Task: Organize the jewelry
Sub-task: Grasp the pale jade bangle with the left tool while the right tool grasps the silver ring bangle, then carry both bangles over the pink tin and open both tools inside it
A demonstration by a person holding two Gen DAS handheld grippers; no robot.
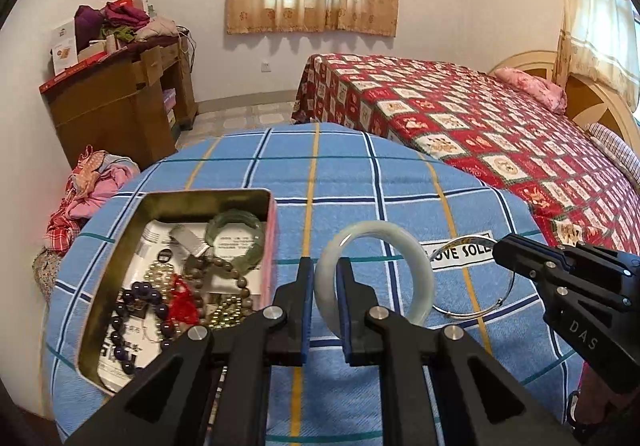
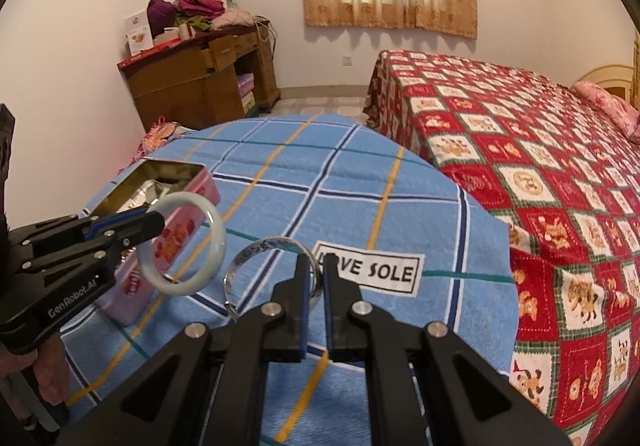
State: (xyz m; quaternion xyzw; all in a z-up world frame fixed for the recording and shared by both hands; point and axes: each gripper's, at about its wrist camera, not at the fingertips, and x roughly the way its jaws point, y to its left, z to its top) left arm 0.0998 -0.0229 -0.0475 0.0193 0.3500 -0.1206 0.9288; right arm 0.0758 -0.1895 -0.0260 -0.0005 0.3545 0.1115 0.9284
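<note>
My left gripper is shut on a pale white jade bangle and holds it upright just above the blue plaid cloth, right of the tin. It also shows in the right wrist view with the bangle. My right gripper is shut on the rim of a thin silver bangle, which rests on the cloth beside the jade one; the silver bangle shows in the left wrist view with the right gripper. An open pink tin holds a green bangle and several bead bracelets.
The blue plaid cloth covers a round table and bears a white "LOVE SOLE" label. A bed with a red patterned cover stands to the right. A wooden desk piled with clothes stands by the far left wall.
</note>
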